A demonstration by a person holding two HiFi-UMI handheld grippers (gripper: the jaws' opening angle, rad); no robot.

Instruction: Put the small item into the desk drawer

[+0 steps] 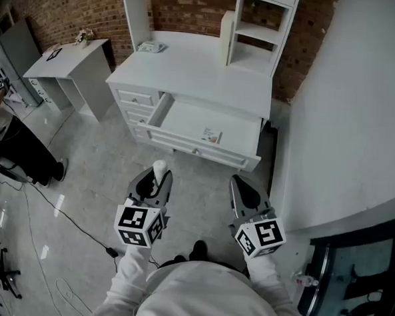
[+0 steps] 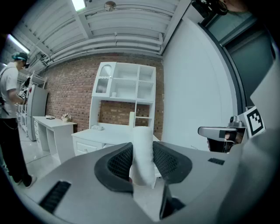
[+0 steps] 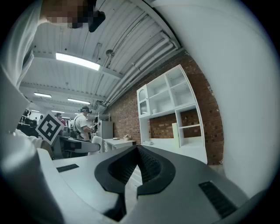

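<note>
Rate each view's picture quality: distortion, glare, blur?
Head view: sharp, evenly lit, faint glints on the glossy floor. Left gripper view: heavy fisheye, dark corners, the close white item soft. Right gripper view: same fisheye, ceiling light blown out.

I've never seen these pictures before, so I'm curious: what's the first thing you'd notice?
The big white desk against the brick wall stands out, with its wide drawer open at the front. Closer in, the left gripper clamps a small white item upright between its jaws, while the right gripper beside it is shut and empty.
</note>
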